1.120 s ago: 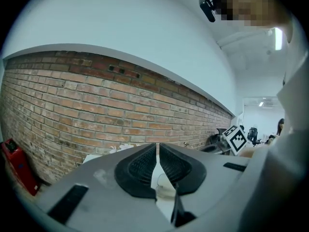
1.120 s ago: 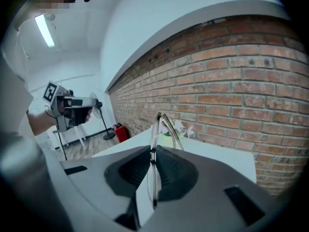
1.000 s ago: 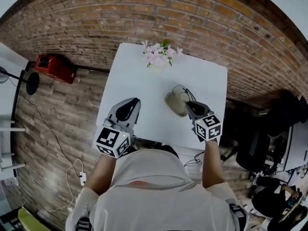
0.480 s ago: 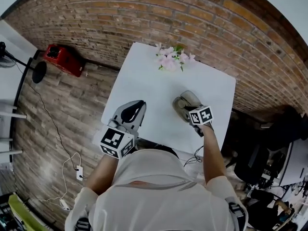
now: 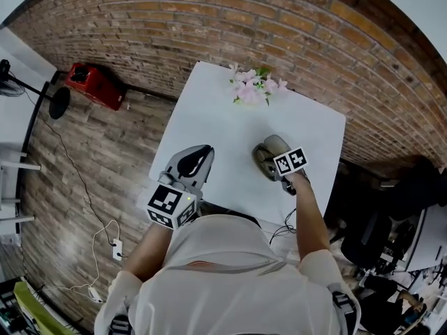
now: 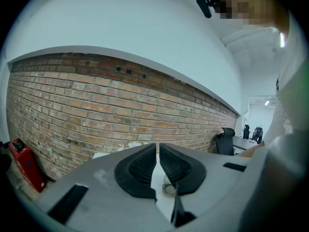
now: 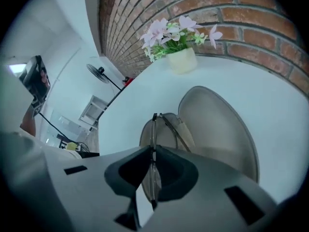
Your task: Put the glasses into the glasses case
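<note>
Over the right half of the bench [image 5: 209, 124], my right gripper [image 7: 153, 151] points steeply down with its jaws closed on the glasses [image 7: 153, 127]. I pinch them by the front frame, so in the right gripper view they show edge-on as a thin line running out past the jaw tips. One temple slants off to the right.

Directly beyond the tips lies the glasses case [image 7: 217, 129], open on the bench. Its shallow tray sits right under the frame's far end, and its lid is laid back to the right, toward the brick wall. As I judge it, the long axis of the glasses runs roughly along the long axis of the tray, so the coming move is a short drop straight ahead, not a sideways shift. The slanting temple is what I would watch, since it could catch on the lid or the tray's rim. I cannot tell whether the frame already touches the tray.

My left gripper [image 5: 190, 165] hovers at the bench's near left edge, well apart from the case, its jaws closed on nothing. The right hand is plainly the nearer one. A small pot of pink flowers [image 5: 253, 88] stands at the far edge, clear of the work.
</note>
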Demonstrator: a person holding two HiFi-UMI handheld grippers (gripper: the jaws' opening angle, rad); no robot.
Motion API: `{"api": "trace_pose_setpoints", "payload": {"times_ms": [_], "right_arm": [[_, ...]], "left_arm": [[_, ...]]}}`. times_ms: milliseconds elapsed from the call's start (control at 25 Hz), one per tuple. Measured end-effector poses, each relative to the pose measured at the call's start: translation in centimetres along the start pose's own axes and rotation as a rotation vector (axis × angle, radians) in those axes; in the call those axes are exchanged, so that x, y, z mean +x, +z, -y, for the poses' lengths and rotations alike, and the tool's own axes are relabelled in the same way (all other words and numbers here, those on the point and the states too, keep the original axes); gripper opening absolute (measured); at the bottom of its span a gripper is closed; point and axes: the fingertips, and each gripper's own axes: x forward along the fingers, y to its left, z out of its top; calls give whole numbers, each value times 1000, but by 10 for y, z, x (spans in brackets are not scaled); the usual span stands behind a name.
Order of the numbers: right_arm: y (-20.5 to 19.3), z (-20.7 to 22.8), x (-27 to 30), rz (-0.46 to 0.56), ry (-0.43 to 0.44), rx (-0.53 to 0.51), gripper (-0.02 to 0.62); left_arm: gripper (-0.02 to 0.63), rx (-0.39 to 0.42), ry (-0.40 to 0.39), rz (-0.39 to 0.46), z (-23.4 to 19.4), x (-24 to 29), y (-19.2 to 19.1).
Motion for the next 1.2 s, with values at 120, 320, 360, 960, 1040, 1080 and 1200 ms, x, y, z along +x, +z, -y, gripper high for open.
{"api": "trace_pose_setpoints", "payload": {"times_ms": [120, 320, 360, 960, 1040, 1080, 1200], "right_arm": [[1, -3, -6, -15, 37, 33, 86], [-1, 0, -5, -18, 67, 101, 86], [-1, 1, -3, -16, 61, 100, 86], [-7, 3, 10, -30, -51, 48, 95], [-6, 3, 10, -17, -82, 24, 120], [-5, 2, 9, -6, -94, 21, 145], [-2, 0, 1, 45, -139, 26, 214]], "left_arm": [[32, 0, -9, 0, -2, 3, 2], [31, -3, -18, -2, -7, 9, 3], [31, -4, -20, -2, -8, 9, 3], [31, -18, -49, -12, -21, 17, 1], [31, -16, -60, -10, -21, 19, 2], [31, -15, -65, -9, -22, 19, 3], [31, -12, -83, -1, -22, 19, 6]]}}
